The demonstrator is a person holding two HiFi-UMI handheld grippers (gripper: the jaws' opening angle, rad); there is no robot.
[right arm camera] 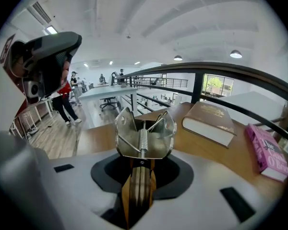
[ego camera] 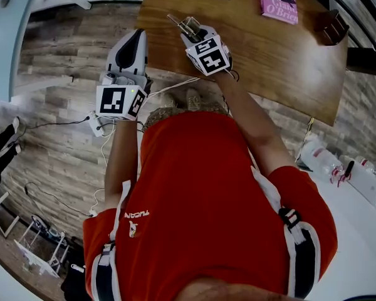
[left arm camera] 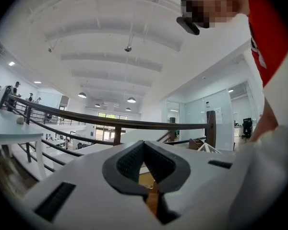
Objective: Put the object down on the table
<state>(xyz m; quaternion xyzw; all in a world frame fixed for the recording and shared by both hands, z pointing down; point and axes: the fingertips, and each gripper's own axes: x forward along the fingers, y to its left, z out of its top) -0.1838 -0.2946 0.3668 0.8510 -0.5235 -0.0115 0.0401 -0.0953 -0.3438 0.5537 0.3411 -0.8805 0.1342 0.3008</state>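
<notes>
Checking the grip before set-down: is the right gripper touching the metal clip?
Touching. The right gripper view shows the right gripper with jaws closed on the wooden handles of the metal clip.

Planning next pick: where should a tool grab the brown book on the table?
Probably the near long edge of the brown book, pinched across its thickness, coming low from the person's side of the table: it lies flat, closed, page edge facing that way.

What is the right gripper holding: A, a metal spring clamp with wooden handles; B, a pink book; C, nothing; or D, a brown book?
A: the right gripper view shows the right gripper shut on the wooden handles of the metal spring clamp.
</notes>
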